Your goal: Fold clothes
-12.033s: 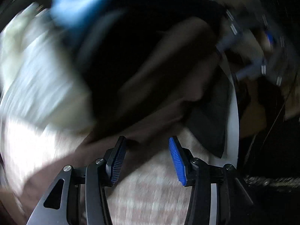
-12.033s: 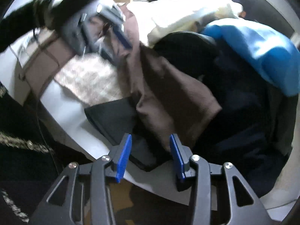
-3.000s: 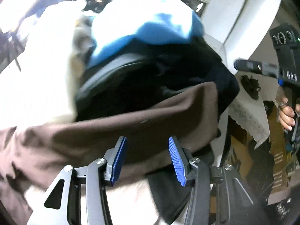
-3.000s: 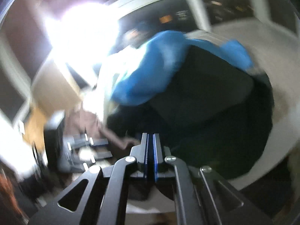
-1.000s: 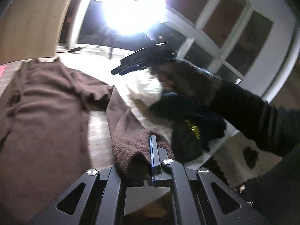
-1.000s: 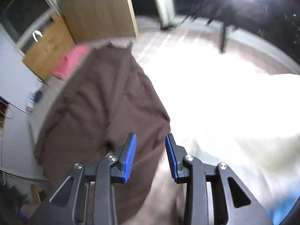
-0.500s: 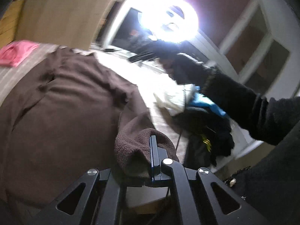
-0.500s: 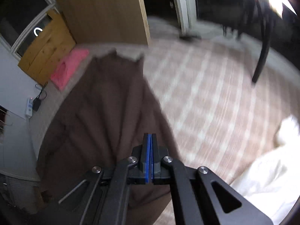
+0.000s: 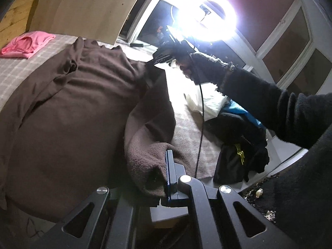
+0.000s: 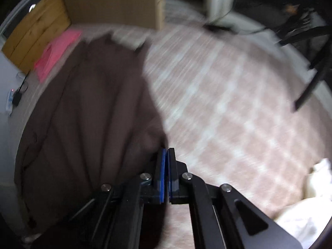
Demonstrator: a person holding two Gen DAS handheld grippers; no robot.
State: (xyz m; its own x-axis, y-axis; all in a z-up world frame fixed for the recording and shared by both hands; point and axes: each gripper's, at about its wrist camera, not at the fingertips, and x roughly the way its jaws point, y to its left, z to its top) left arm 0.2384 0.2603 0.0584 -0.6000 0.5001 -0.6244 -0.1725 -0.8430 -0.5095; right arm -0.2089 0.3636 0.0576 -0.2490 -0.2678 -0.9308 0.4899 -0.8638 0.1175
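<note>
I see the brown fleece garment (image 9: 68, 112) spread mostly flat on the checked cloth (image 10: 238, 108), one edge bunched, possibly a sleeve.

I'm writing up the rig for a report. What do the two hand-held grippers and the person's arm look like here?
Both are alike: the left hand-held gripper and right hand-held gripper have black triangular cut-out linkage frames with silver screw heads and blue ridged pads on the fingers. The person's arm wears a fuzzy black sleeve, and a thin black cable hangs from the hand-held gripper that arm carries.
</note>
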